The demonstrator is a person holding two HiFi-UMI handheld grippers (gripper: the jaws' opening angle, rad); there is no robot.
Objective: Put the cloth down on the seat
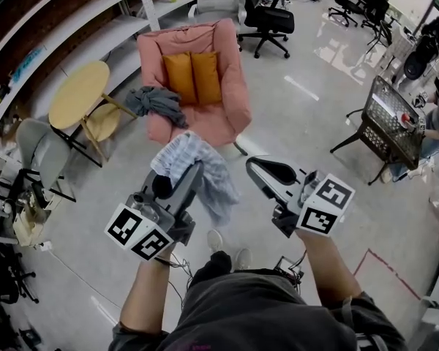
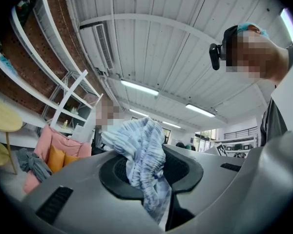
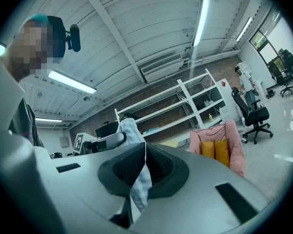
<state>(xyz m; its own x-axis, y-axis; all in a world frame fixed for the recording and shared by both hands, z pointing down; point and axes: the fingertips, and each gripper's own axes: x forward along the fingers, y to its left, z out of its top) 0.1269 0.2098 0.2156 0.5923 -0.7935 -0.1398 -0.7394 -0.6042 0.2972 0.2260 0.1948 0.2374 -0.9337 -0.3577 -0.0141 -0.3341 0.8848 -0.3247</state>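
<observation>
A light blue and white striped cloth (image 1: 197,167) hangs bunched in the air over the floor, in front of the pink armchair (image 1: 230,86). My left gripper (image 1: 177,175) is shut on it; in the left gripper view the cloth (image 2: 141,150) bulges up between the pads and spills down. My right gripper (image 1: 267,170) is level beside it on the right. A thin strip of the same cloth (image 3: 139,184) sits pinched between its pads. The chair's seat (image 1: 205,123) lies a little beyond both grippers. Two orange cushions (image 1: 192,77) lean on the backrest.
A grey cloth (image 1: 157,102) lies on the armchair's left side. A round yellow table (image 1: 77,93) and a grey chair (image 1: 40,148) stand to the left. A black office chair (image 1: 267,17) is behind, and a black wire table (image 1: 391,123) is at the right.
</observation>
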